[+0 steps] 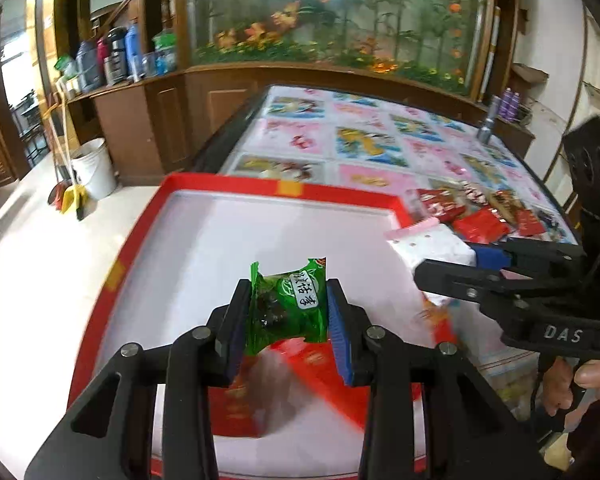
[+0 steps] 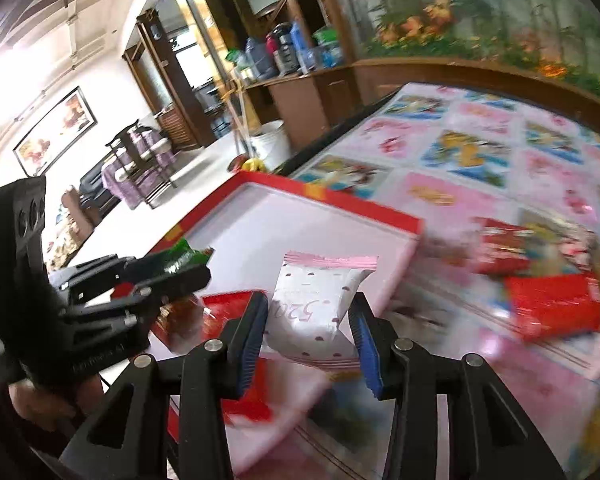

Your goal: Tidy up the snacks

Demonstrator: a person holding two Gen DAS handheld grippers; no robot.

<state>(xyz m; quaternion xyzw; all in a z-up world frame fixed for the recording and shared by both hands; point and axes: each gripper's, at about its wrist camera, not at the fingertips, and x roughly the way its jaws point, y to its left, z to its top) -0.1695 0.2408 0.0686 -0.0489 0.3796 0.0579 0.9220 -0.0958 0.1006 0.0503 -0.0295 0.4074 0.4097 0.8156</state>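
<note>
My left gripper [image 1: 288, 312] is shut on a green snack packet [image 1: 288, 304] and holds it above the red-rimmed white tray [image 1: 228, 188]. My right gripper [image 2: 310, 330] is shut on a white snack packet with pink dots [image 2: 316, 304], held over the tray's right edge; it also shows in the left wrist view [image 1: 432, 246]. Red snack packets [image 1: 236, 404] lie in the tray below the left gripper. The left gripper with its green packet shows at the left of the right wrist view [image 2: 180, 258].
More red snack packets [image 1: 480, 208] lie on the patterned tablecloth [image 1: 364, 140] right of the tray. A wooden cabinet with bottles [image 1: 116, 56] and a fish tank [image 1: 332, 12] stand behind. A white bucket [image 1: 94, 168] stands on the floor at left.
</note>
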